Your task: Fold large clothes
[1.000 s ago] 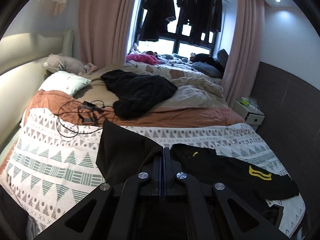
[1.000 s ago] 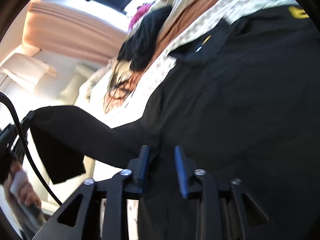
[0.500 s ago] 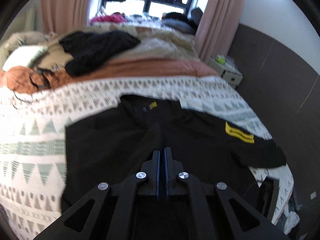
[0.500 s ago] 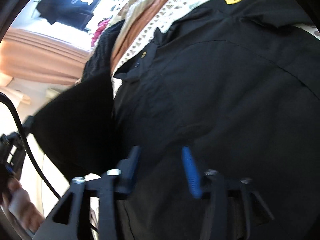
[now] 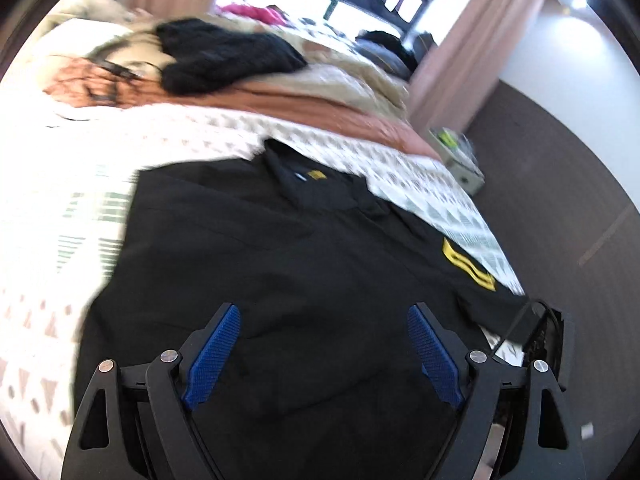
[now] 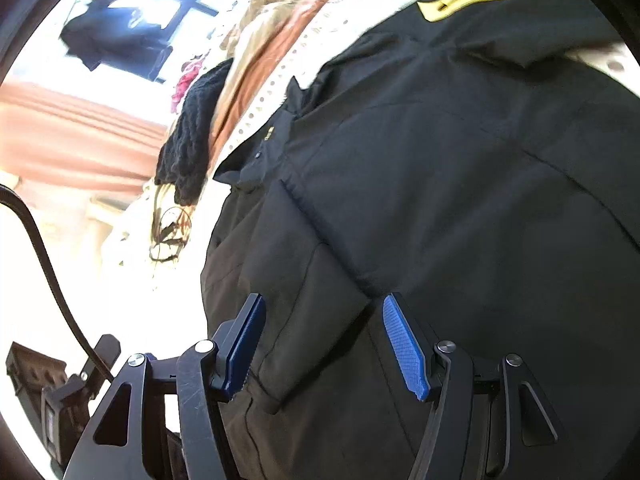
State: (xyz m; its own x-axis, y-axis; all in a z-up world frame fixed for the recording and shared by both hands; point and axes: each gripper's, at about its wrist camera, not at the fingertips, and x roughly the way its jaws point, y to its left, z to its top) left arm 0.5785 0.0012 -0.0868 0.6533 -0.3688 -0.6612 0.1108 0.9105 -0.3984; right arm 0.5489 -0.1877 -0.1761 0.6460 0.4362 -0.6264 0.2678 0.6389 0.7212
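A large black shirt (image 5: pixel 300 260) lies flat on the bed, collar (image 5: pixel 316 184) pointing away and a yellow stripe mark (image 5: pixel 468 264) on its right sleeve. My left gripper (image 5: pixel 323 312) hovers low over the shirt's body. Its jaws are opening wide, and the blue pads (image 5: pixel 212 352) touch nothing. In the right wrist view the same shirt (image 6: pixel 440 160) fills the frame, with a folded-over panel (image 6: pixel 304 280) lying on top. My right gripper (image 6: pixel 324 300) stands over that panel's edge. Its jaws are opening too, with cloth beneath them and nothing pinched.
A white cover with a triangle pattern (image 5: pixel 60 200) lies under the shirt. Further up the bed are a black knit garment (image 5: pixel 224 56) and tangled cables (image 5: pixel 108 76). A small bedside box (image 5: pixel 460 156) stands by the dark wall, next to a pink curtain (image 5: pixel 460 40).
My left gripper was shut on a lifted flap of the shirt; it has dropped down and let go. The flap now lies on the shirt's body. My right gripper's jaws have widened.
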